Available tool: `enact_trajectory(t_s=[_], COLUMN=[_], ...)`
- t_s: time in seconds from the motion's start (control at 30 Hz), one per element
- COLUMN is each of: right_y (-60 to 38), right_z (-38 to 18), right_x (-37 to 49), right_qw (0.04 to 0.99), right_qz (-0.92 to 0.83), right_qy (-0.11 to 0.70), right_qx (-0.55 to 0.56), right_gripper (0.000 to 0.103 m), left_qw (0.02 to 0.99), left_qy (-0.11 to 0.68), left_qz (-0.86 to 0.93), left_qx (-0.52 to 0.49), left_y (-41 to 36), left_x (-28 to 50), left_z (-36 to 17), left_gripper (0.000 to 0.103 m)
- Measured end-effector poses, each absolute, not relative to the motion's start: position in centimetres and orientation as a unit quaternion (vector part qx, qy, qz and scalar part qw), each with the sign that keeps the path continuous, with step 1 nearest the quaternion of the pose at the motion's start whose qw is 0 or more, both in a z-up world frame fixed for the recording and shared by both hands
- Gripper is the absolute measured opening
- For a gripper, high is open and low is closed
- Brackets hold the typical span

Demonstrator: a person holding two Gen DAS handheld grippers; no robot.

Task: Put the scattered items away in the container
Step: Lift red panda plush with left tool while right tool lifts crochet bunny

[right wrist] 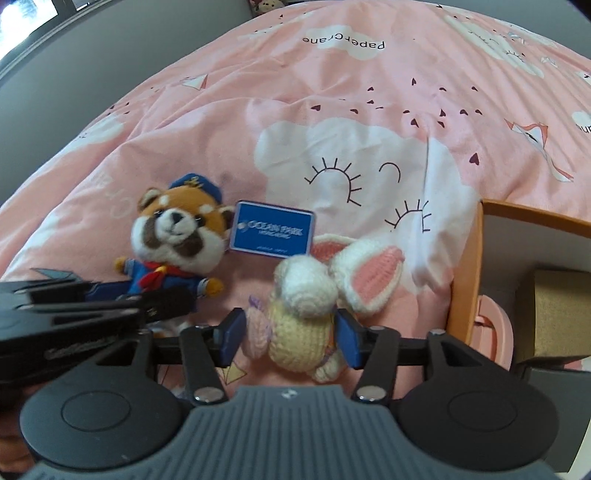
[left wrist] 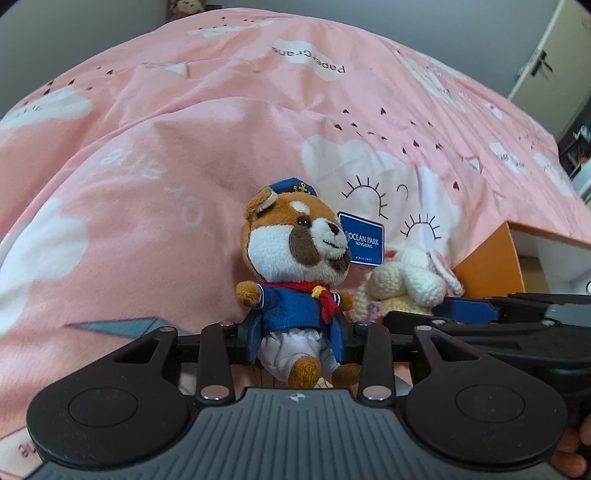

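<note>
A red panda plush in a blue sailor suit [left wrist: 295, 266] sits upright between the fingers of my left gripper [left wrist: 297, 338], which press on its body; its blue "Ocean Park" tag [left wrist: 362, 238] hangs beside it. It also shows in the right wrist view [right wrist: 177, 243], with the tag [right wrist: 271, 232]. A crocheted cream bunny with pink-lined ears [right wrist: 306, 295] lies on the bedcover; my right gripper [right wrist: 291, 334] has its blue fingers against both sides of its body. The bunny shows in the left wrist view [left wrist: 406, 284]. An orange-walled box [right wrist: 463, 280] stands to the right.
A pink bedcover with white clouds [left wrist: 184, 147] lies under everything. Inside the orange box [left wrist: 491, 266] are a pink item [right wrist: 495, 325] and a brown cardboard piece [right wrist: 557, 314]. A cupboard [left wrist: 546, 62] stands at far right. Another plush [right wrist: 266, 5] sits at the bed's far end.
</note>
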State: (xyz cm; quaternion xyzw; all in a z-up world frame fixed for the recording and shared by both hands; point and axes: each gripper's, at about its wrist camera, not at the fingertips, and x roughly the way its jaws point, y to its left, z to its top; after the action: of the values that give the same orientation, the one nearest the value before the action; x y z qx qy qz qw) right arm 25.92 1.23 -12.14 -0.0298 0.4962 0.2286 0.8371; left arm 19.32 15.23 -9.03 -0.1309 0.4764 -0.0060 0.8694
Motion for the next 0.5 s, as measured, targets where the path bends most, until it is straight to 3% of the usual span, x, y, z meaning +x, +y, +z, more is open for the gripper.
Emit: enact_trajectory(t_s=[0.17, 0.23, 0.33, 0.4, 0.5], right_y=[2.8, 3.3, 3.4, 3.4, 3.1], right_z=[-13.1, -13.6, -14.0, -13.9, -13.8], right_x=[25.4, 25.3, 25.2, 25.3, 25.2], right_qw=[0.829, 0.832, 0.837, 0.84, 0.841], right_qz=[0.246, 0.238, 0.228, 0.218, 0.213], right_qy=[0.494, 0.487, 0.477, 0.475, 0.472], right_qx=[-0.09, -0.12, -0.139, -0.148, -0.154], right_gripper=[0.085, 0.085, 0.08, 0.067, 0.06], left_qw=[0.873, 0.876, 0.877, 0.877, 0.877], left_qy=[0.466, 0.463, 0.462, 0.461, 0.46], left_qz=[-0.003, -0.002, -0.004, -0.003, -0.003], left_qx=[-0.143, -0.138, -0.134, -0.137, -0.138], left_y=[15.7, 15.4, 15.2, 15.3, 15.2], left_x=[18.8, 18.6, 18.4, 18.3, 18.3], left_z=[-8.8, -8.8, -8.8, -8.8, -8.7], left_gripper=[0.042, 0.042, 0.042, 0.042, 0.042])
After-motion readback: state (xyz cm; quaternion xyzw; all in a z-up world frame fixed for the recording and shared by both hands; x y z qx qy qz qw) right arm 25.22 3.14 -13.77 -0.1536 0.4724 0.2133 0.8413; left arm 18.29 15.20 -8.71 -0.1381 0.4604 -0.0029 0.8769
